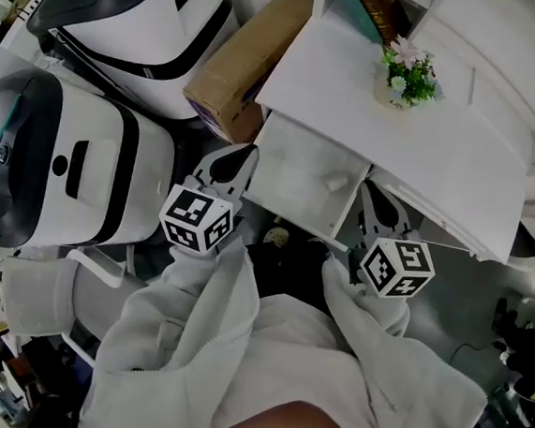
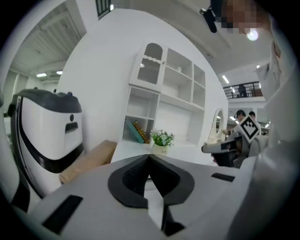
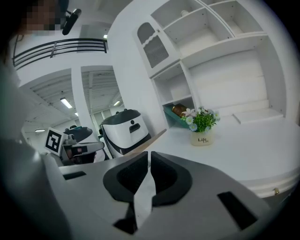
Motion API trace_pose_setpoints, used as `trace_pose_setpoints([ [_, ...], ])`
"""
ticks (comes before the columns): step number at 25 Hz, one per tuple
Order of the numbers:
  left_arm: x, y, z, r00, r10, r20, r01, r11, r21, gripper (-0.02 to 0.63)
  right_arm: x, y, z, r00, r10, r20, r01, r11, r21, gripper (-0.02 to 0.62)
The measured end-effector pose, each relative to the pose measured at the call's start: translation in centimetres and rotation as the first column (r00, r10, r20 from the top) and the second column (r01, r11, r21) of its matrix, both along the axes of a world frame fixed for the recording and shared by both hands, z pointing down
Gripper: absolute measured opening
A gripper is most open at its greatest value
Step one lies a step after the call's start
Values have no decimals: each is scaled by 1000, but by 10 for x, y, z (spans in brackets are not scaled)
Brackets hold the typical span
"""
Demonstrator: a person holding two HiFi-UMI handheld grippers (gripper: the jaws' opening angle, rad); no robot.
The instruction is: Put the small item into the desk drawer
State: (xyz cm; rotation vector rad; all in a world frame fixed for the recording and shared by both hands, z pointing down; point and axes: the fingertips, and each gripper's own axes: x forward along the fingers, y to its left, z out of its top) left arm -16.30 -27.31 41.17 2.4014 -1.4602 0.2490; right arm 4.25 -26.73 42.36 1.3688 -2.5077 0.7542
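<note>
Left gripper (image 2: pixel 149 158) and right gripper (image 3: pixel 149 155) have their fingers together, both empty. The small flower pot (image 3: pixel 202 130) looks light and top-heavy; grip the pot body.

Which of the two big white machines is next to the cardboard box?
The farther machine, at the top of the head view: the cardboard box lies right beside it. The other machine stands at the lower left, apart from the box.

White shelving (image 2: pixel 166 93) stands against a white wall (image 2: pixel 101 65).
</note>
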Motion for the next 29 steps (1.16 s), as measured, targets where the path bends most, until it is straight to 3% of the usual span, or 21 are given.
trace_pose_setpoints([
  [2,-6,1,1,999,-29,44,27,999,29,17,3,-2,-8,1000,-3,-9,3,999,33,44],
  [7,-6,4,-1,998,-53,19,52,998,41,17,10,-3,-14,999,12,-32,-10,997,74,38],
  [29,45,-8,9,997,82,-14,-82,997,-5,17,37,-3,-8,997,67,-45,-65,996,63,38],
])
